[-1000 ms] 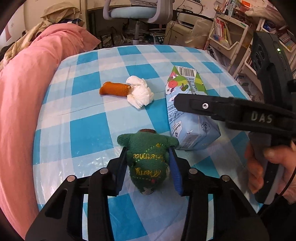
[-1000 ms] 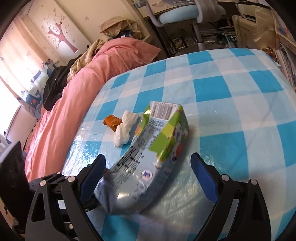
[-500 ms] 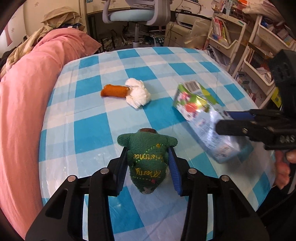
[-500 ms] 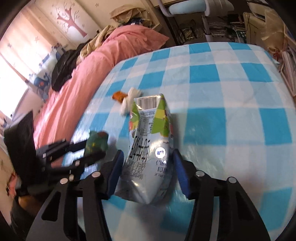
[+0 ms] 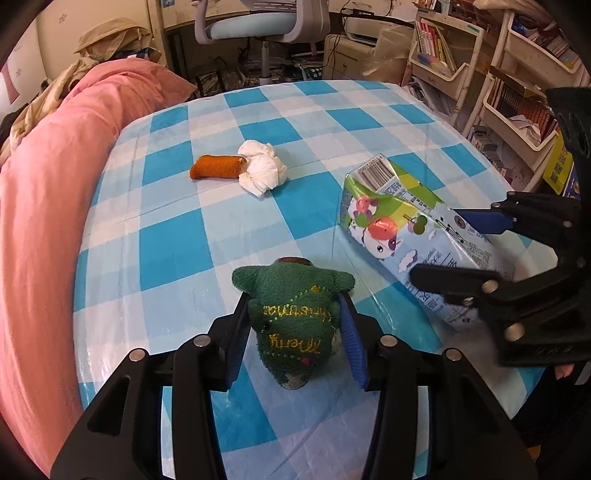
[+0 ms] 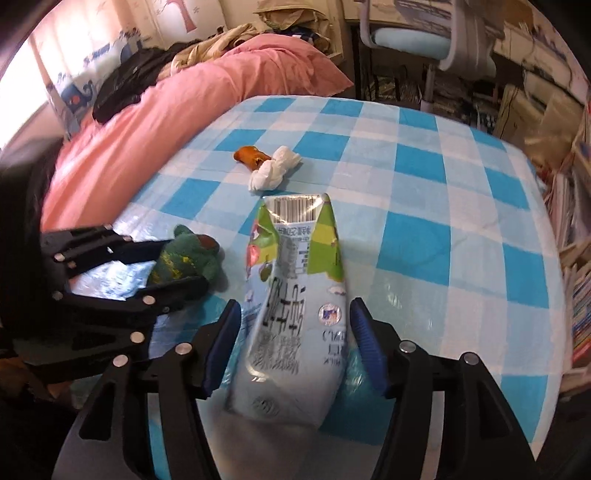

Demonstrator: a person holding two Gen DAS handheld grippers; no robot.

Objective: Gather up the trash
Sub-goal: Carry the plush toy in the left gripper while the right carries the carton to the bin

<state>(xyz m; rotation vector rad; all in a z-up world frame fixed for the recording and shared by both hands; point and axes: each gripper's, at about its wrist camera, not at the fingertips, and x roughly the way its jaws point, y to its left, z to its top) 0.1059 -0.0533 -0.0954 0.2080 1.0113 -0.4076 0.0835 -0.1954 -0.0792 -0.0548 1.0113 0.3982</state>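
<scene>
Milk cartons: one, a crushed milk carton [image 6: 295, 295] lying on the bench [image 5: 177, 258].
Plush toys: one, a green plush toy [image 5: 295, 317] with yellow stitched letters.
Tissue wads: one, a white tissue wad [image 5: 262, 170].
Orange pieces: one, a small orange piece [image 5: 218, 167] just beside the wad; what it is I cannot tell.
Hand-held grippers: two, the left hand-held gripper [image 5: 293, 343] and the right hand-held gripper [image 6: 295, 343].
Office chairs: one office chair [image 5: 262, 22] behind the bench.

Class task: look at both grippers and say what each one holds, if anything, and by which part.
The left gripper clamps the green plush toy across its sides. The right gripper, jaws opening slightly, holds the crumpled milk carton across its lower body, toward the base.
</scene>
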